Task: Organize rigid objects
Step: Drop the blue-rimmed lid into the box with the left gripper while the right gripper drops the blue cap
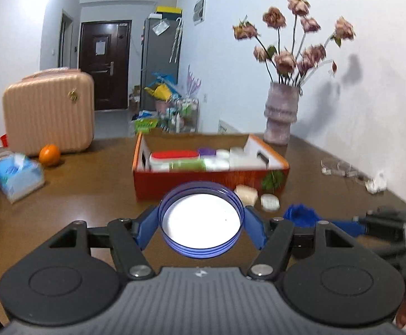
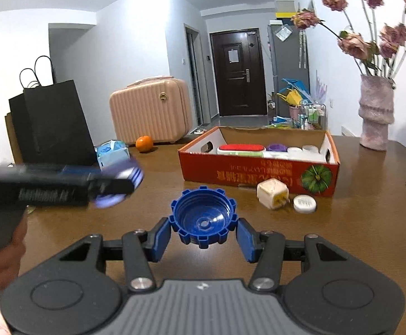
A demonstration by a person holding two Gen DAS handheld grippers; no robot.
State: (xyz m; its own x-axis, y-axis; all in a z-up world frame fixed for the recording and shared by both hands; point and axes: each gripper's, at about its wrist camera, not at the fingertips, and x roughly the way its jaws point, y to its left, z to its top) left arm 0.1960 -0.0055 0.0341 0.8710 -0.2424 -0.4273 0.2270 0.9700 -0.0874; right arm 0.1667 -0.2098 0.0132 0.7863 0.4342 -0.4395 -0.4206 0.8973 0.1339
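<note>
I take the cardboard box [image 2: 258, 171] as my landmark: a shallow, open-topped orange carton, long axis running across my view, on the brown wooden table [image 2: 370, 223].

Far to the left of the box I see a black paper bag [image 2: 55, 122], then a ribbed pink hard-shell case [image 2: 150, 111] with a round orange [image 2: 144, 143] in front of it and a soft blue tissue pack [image 1: 17, 174] nearby.

My left gripper [image 1: 200, 223] is in front of the box and about half open, its blue pads pressed on a wide lid [image 1: 200, 220]: a round, blue-rimmed threaded ring with a glossy white inside, its open face tilted up towards the camera.

Inside the box lie a red-topped container [image 2: 240, 148], a purple cap [image 2: 277, 147] and white pieces in a row along its length.

My right gripper [image 2: 203, 227], also in front of the box, is somewhat less than half open and grips a blue plastic cap [image 2: 203, 219] with a notched, gear-like rim, its hollow, ridged inside facing up and towards me.

Just before the box's right end rest a cream, cube-like charger plug [image 2: 272, 194] and a flat white disc [image 2: 304, 203]. Right of the box stands a rough pinkish vase [image 2: 376, 114] of dried roses.
</note>
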